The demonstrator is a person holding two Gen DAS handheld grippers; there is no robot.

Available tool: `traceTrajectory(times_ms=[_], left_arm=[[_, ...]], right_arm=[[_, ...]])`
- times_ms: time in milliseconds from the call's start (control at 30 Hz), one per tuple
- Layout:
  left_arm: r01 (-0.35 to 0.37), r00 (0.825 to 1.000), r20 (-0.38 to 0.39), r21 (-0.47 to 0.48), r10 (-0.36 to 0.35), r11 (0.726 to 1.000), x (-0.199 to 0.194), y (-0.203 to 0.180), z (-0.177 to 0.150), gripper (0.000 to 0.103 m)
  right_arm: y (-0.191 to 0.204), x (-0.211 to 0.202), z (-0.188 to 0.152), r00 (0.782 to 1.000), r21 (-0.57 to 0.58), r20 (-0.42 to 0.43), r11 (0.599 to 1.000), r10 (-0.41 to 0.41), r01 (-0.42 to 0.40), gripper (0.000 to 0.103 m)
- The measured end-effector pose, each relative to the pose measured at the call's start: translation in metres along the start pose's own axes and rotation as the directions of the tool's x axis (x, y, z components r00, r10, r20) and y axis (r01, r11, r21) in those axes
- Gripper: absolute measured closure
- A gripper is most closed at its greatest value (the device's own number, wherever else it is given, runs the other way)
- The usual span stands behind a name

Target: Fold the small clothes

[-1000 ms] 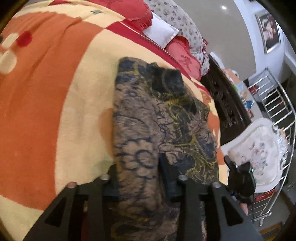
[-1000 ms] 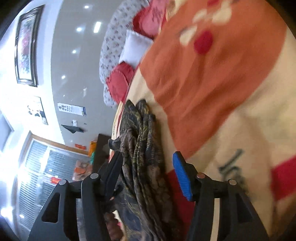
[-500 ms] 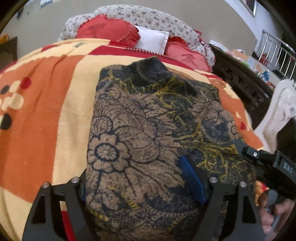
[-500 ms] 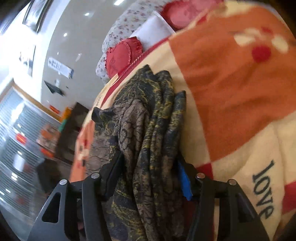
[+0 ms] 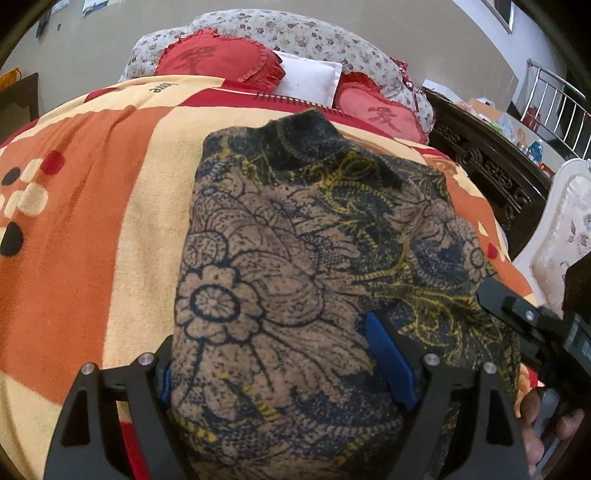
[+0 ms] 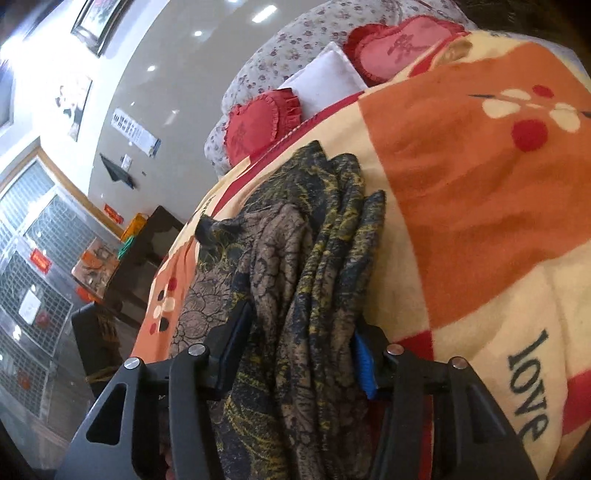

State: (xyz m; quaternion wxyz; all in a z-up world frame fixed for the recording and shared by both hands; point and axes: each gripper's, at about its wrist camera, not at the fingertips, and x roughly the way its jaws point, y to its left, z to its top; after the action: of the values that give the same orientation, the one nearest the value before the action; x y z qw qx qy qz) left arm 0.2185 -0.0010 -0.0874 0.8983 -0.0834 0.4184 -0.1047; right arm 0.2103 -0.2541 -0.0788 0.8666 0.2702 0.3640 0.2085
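A brown and navy flower-print garment (image 5: pixel 295 258) lies folded in several layers on an orange, cream and red blanket (image 5: pixel 110 221). My left gripper (image 5: pixel 273 362) straddles its near end. Its jaws are opening, and the cloth mounds up between the blue pads without being pinched. My right gripper (image 6: pixel 301 332) is rolled on its side at the garment's (image 6: pixel 317 240) right edge. It is shut on the layered stack, which bunches narrow between its two pads. In the left wrist view the right gripper (image 5: pixel 517 314) shows at the right edge, with a person's fingers (image 5: pixel 546 417) under it.
At the bed's head lie red heart cushions (image 5: pixel 218 62), a white pillow (image 5: pixel 306 79) and a flowered bolster (image 5: pixel 314 33). A dark carved wooden frame (image 5: pixel 491 170), a white chair (image 5: pixel 565 236) and a metal rail (image 5: pixel 554 96) stand to the right. A dark cabinet (image 6: pixel 147 251) stands beyond the bed.
My left gripper's jaws have spread wide off the cloth, and it has rolled level. My right gripper has rolled and moved in, so the stack now fills its gap.
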Motion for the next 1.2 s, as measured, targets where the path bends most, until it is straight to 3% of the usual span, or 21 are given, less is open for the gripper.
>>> traceTrajectory(times_ms=[133, 233, 267, 567, 1200], left_arm=[[-0.001, 1.0, -0.001, 0.001, 0.001, 1.0, 0.0, 0.001, 0.0, 0.014], [0.001, 1.0, -0.001, 0.001, -0.001, 1.0, 0.0, 0.001, 0.0, 0.014], [-0.001, 1.0, -0.001, 0.002, 0.001, 1.0, 0.0, 0.001, 0.0, 0.014], [-0.043, 0.999, 0.006, 0.03, 0.043, 0.999, -0.001, -0.004, -0.001, 0.013], [-0.049, 0.999, 0.006, 0.025, 0.049, 0.998, 0.0, -0.004, -0.001, 0.013]], right_arm=[[0.03, 0.008, -0.002, 0.995, -0.167, -0.035, 0.982, -0.091, 0.084, 0.031], [0.035, 0.017, -0.005, 0.983, -0.209, -0.055, 0.965, -0.174, 0.159, 0.032], [0.03, 0.019, -0.004, 0.978, -0.18, -0.066, 0.966, -0.199, 0.185, 0.039], [-0.003, 0.018, -0.005, 0.995, -0.027, -0.079, 0.997, -0.069, 0.067, 0.061], [0.002, 0.026, -0.006, 0.99, -0.066, -0.093, 0.993, -0.102, 0.096, 0.061]])
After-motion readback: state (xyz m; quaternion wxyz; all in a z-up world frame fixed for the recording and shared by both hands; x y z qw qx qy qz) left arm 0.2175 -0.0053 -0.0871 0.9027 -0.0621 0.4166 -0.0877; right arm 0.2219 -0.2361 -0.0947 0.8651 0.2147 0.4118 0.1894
